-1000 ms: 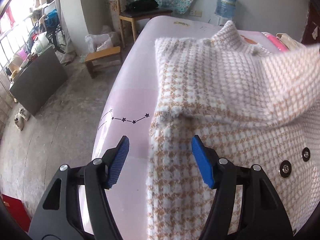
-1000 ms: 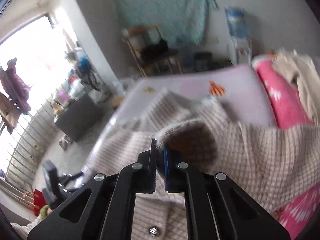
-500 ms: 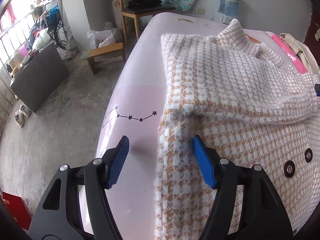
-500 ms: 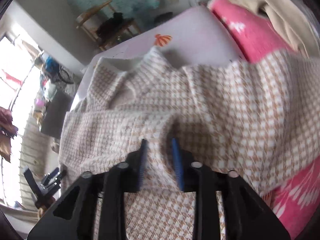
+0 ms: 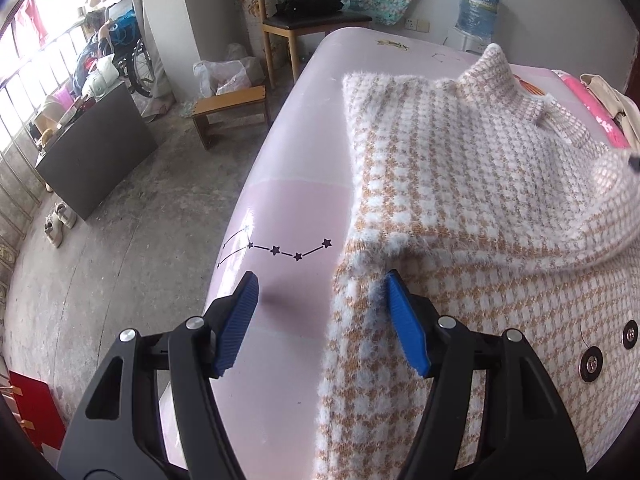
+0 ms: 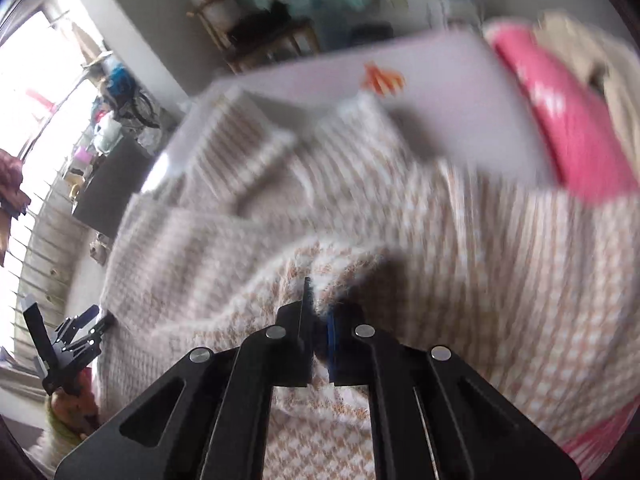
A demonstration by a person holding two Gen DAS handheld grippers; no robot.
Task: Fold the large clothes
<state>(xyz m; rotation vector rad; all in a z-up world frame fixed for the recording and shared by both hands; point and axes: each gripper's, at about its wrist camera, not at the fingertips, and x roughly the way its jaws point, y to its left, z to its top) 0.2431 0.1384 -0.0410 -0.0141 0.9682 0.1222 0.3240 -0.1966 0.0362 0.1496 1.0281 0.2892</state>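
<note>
The right tongs [image 6: 318,334] are clamped on a fuzzy fold of the sweater [image 5: 480,184], which bulges up just ahead of the tips; their jaws have just been closing, with the knit caught between them. That view is blurred, so exactly which edge they hold cannot be told, though it looks like a sleeve or a side of the garment doubled over the body.

The left tongs [image 5: 320,320] stand apart and hold nothing. One blue pad [image 5: 404,332] touches or hovers right over the sweater's near side edge, while the other pad hangs over the bare pink bed [image 5: 288,208]. That edge therefore runs between the 2 pads, away from the tongs toward the far collar. The sweater's long axis lies roughly along the line these tongs point. The left hand is the nearer one to this free edge, so it seems best placed to pin or lift it while the right carries its fold across.

The sweater lies spread on the bed, to the right of the left tongs. It is a thick, fluffy knit in a small tan-and-white check, with dark round snap buttons [image 5: 592,362] down the front and a stand-up collar [image 5: 496,64] at the far end. It looks soft and bulky, likely to spring back from a crease.
</note>
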